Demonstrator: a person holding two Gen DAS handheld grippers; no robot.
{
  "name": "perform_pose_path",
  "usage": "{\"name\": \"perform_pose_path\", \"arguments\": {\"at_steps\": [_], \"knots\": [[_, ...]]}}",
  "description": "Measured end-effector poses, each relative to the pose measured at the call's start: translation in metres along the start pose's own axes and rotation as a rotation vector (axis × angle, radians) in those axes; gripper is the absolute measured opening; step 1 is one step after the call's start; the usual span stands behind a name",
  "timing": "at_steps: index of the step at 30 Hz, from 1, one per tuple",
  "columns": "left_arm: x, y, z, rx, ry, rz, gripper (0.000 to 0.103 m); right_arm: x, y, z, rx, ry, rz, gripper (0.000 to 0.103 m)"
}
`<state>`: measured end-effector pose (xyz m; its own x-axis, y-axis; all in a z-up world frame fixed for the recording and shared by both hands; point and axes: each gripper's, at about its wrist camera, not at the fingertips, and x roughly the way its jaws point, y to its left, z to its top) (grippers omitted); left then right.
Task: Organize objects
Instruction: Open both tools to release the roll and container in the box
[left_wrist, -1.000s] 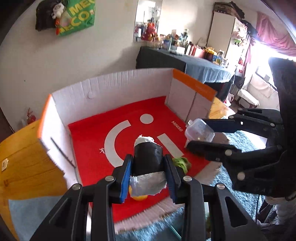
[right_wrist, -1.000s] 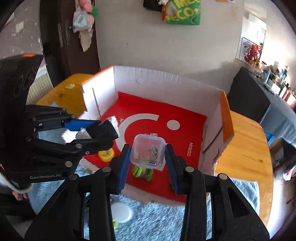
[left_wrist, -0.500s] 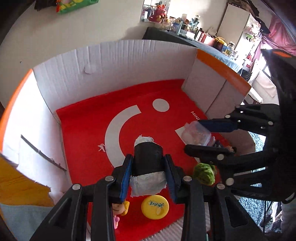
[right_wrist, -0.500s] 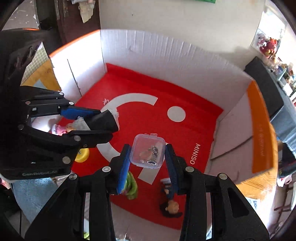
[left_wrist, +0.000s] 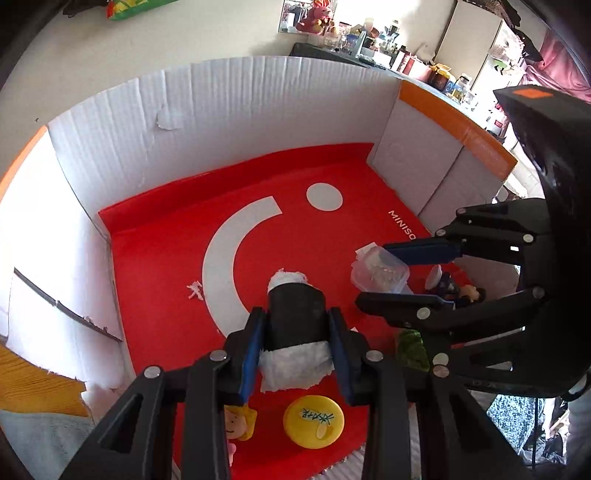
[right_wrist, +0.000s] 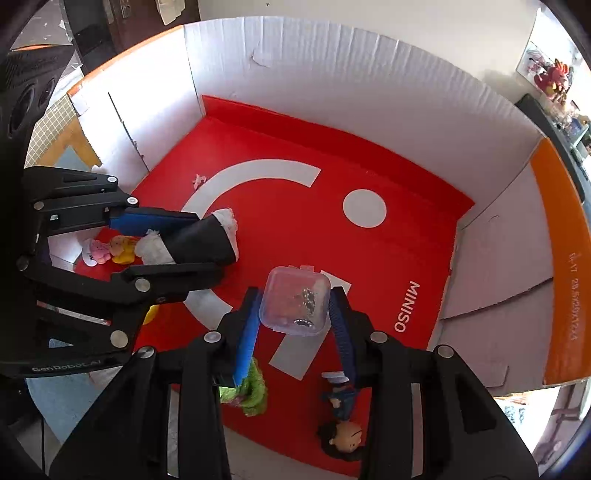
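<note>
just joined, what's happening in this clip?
A person works two handheld grippers over a white cardboard box with a red liner. The left gripper is clamped on a black roll with white paper ends; the right gripper is clamped on a small clear plastic case. Both are held above the box floor, not yet set down. Small toys, a yellow disc and a green item already lie near the front edge.

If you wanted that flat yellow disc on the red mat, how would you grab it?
Come from straight above the yellow disc and pinch across its rim. It lies flat and low, so only its round edge offers the fingers a hold; the blond figure lies close beside it.
</note>
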<state>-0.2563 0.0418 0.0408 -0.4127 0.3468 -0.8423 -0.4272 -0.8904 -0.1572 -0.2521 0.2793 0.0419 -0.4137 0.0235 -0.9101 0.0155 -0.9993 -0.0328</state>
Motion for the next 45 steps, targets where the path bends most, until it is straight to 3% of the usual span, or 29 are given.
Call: {"name": "perform_pose_path", "arguments": {"at_steps": [45], "knots": [[-0.001, 0.002, 0.004, 0.008, -0.017, 0.014, 0.037, -0.034, 0.002, -0.04, 0.007, -0.001, -0.001, 0.039]]}}
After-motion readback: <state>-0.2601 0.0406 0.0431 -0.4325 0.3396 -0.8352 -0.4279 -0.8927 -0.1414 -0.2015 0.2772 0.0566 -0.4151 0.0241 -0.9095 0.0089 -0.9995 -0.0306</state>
